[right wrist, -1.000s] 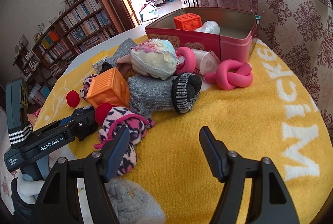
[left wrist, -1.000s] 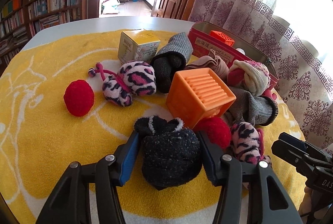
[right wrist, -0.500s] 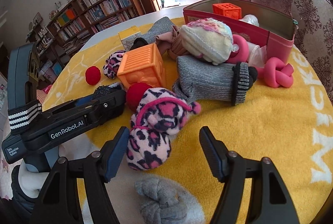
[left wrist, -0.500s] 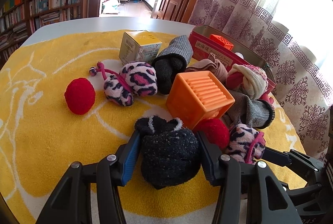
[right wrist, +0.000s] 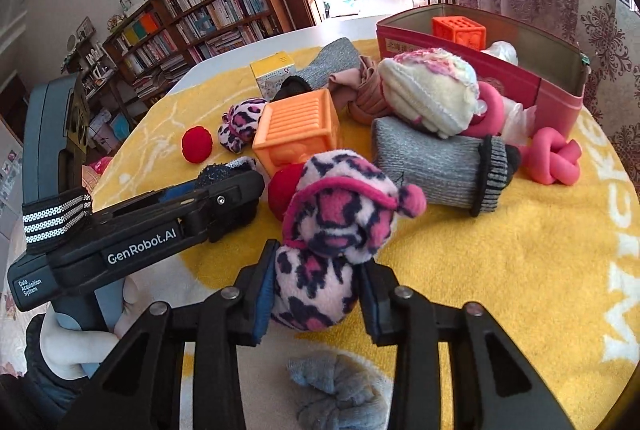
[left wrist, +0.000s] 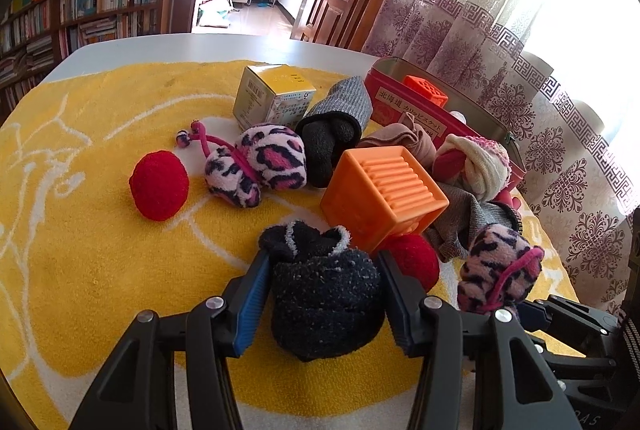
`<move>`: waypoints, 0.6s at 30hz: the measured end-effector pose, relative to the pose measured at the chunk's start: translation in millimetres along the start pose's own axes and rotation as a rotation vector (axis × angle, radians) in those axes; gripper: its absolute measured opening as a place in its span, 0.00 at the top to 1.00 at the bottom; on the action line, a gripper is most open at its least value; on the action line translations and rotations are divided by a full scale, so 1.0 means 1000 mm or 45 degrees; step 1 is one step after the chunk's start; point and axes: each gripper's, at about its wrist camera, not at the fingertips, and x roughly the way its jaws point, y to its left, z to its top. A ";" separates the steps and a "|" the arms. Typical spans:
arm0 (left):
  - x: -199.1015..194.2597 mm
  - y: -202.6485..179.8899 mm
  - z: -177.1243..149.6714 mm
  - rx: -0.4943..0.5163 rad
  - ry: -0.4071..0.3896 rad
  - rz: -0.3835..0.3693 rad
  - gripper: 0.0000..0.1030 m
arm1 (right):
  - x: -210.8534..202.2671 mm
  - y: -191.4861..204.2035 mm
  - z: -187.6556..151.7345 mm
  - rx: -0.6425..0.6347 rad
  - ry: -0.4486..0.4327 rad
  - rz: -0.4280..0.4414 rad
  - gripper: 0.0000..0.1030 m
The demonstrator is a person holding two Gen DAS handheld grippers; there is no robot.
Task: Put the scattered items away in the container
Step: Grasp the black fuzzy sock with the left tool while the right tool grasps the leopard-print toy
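Left wrist view: the left hand-held gripper (left wrist: 322,300) pinches one black fuzzy sock bundle (left wrist: 324,294), flecked, with a white-trimmed cuff, both blue ribbed pads pressed into its sides. Landmark: the orange cube (left wrist: 382,192), ribbed rubbery top, just beyond the bundle. Counted here: two red felt balls, one (left wrist: 159,185) well left of the cube, one (left wrist: 412,258) touching its near corner; two pink-and-black leopard fleece bundles, one (left wrist: 256,164) left of the cube, one (left wrist: 500,272) to its near right; one yellow carton (left wrist: 274,98) behind the cube. The container, a red tin (left wrist: 424,114) with printed label, stands behind-right of the cube; a smaller orange block (left wrist: 425,91) sits inside.

Right wrist view: the right hand-held gripper (right wrist: 316,290) is clamped on the nearer leopard fleece bundle (right wrist: 320,254), its pads squeezing the lower lobe. Right of the orange cube (right wrist: 298,132): one grey ribbed sock roll (right wrist: 436,164), one cream knit bundle (right wrist: 430,92), one pink knotted ring (right wrist: 556,160). The red tin (right wrist: 552,92) stands behind these, open-topped. All rest on a yellow terry towel (right wrist: 500,262) covering the surface.
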 end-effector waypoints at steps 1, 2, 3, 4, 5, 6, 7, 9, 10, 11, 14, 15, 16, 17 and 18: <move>-0.001 0.000 0.000 -0.002 -0.006 0.000 0.47 | -0.005 -0.004 0.002 0.010 -0.013 -0.003 0.62; -0.003 0.000 0.001 -0.004 -0.012 0.000 0.47 | -0.009 -0.008 0.003 0.019 -0.029 -0.008 0.62; -0.005 0.000 0.001 -0.006 -0.019 0.001 0.47 | -0.014 -0.011 0.004 0.027 -0.045 -0.014 0.62; -0.007 0.000 0.002 -0.009 -0.026 0.003 0.47 | -0.020 -0.014 0.005 0.033 -0.061 -0.021 0.62; -0.009 -0.001 0.003 -0.010 -0.035 0.003 0.47 | -0.023 -0.017 0.006 0.039 -0.072 -0.026 0.62; -0.011 -0.001 0.004 -0.009 -0.044 0.003 0.47 | -0.026 -0.020 0.007 0.047 -0.082 -0.030 0.61; -0.013 -0.002 0.005 -0.007 -0.053 0.005 0.47 | -0.029 -0.023 0.008 0.056 -0.092 -0.037 0.61; -0.017 -0.005 0.008 0.003 -0.067 0.010 0.47 | -0.033 -0.031 0.010 0.073 -0.107 -0.055 0.61; -0.018 -0.006 0.009 0.008 -0.069 0.012 0.47 | -0.035 -0.036 0.013 0.085 -0.114 -0.064 0.61; -0.019 -0.007 0.010 0.012 -0.070 0.011 0.47 | -0.037 -0.040 0.015 0.097 -0.123 -0.072 0.61; -0.020 -0.013 0.015 0.020 -0.068 -0.013 0.47 | -0.047 -0.051 0.024 0.124 -0.165 -0.097 0.61; -0.020 -0.016 0.017 0.025 -0.069 -0.022 0.47 | -0.051 -0.054 0.027 0.129 -0.179 -0.106 0.61; -0.021 -0.019 0.021 0.034 -0.074 -0.028 0.47 | -0.054 -0.060 0.030 0.134 -0.195 -0.115 0.61; -0.023 -0.023 0.024 0.045 -0.080 -0.033 0.47 | -0.058 -0.063 0.034 0.137 -0.210 -0.125 0.61; -0.024 -0.027 0.028 0.057 -0.087 -0.039 0.47 | -0.063 -0.066 0.038 0.142 -0.226 -0.135 0.61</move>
